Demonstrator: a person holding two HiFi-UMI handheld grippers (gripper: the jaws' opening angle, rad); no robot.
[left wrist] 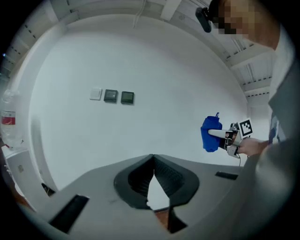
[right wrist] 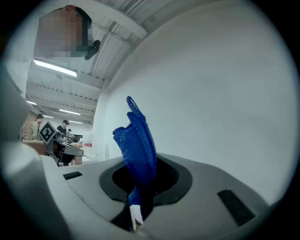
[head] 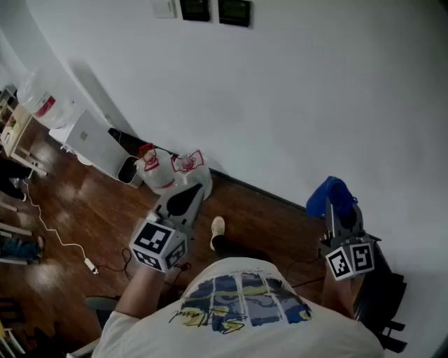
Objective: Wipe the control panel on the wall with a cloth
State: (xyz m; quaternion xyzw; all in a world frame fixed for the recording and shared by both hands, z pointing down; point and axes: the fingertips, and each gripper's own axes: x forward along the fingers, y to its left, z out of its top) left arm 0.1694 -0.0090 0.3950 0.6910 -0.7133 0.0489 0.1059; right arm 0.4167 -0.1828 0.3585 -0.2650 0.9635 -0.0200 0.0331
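Note:
The control panel is two dark square plates (head: 215, 10) high on the white wall, beside a white switch (head: 166, 8). In the left gripper view these dark plates (left wrist: 119, 96) sit far ahead on the wall, up and to the left. My right gripper (head: 341, 210) is shut on a blue cloth (head: 326, 195), held low near the wall and well below the panel. The cloth (right wrist: 138, 145) stands up from between the right gripper's (right wrist: 139, 190) jaws. My left gripper (head: 190, 194) hangs over the floor, its tips (left wrist: 153, 159) together with nothing in them.
Two water jugs (head: 159, 171) and a white box (head: 94, 143) stand against the wall's base. A white cable (head: 63, 241) trails over the wooden floor (head: 77, 210). A black object (head: 381, 301) sits at the lower right, and my shoe (head: 218, 229) shows below.

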